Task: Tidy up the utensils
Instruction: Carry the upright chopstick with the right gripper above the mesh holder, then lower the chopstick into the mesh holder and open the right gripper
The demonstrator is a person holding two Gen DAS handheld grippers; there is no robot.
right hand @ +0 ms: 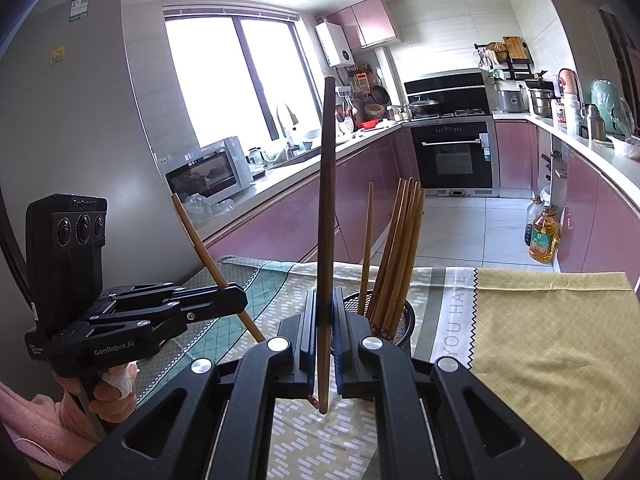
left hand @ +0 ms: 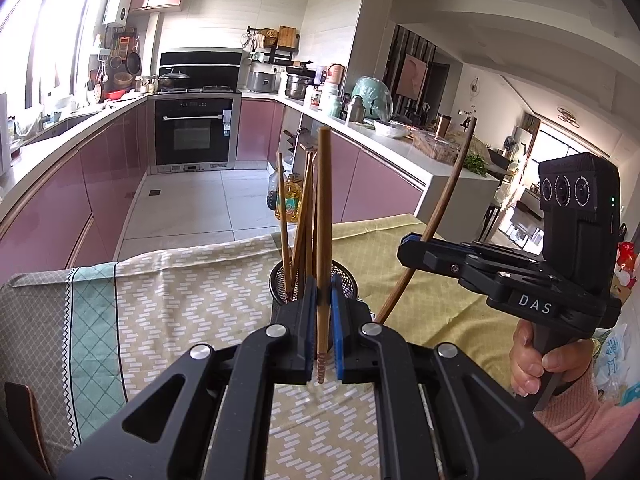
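Both our black grippers clamp slim wooden chopsticks: left gripper (left hand: pixel 322 300) on the lighter chopstick (left hand: pixel 323 216), right gripper (right hand: pixel 323 316) on the darker chopstick (right hand: pixel 327 216), before the round mesh holder (right hand: pixel 404 324) bristling with sticks on patterned cloth (right hand: pixel 540 320).

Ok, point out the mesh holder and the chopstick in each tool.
Mesh holder (right hand: pixel 404 322), right wrist view, rim.
Left chopstick (left hand: pixel 323 216), left wrist view, mid-shaft above the pads.
Right chopstick (right hand: pixel 327 200), right wrist view, mid-shaft.

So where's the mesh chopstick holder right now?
The mesh holder stands on the tablecloth just beyond the right gripper, slightly to its right.
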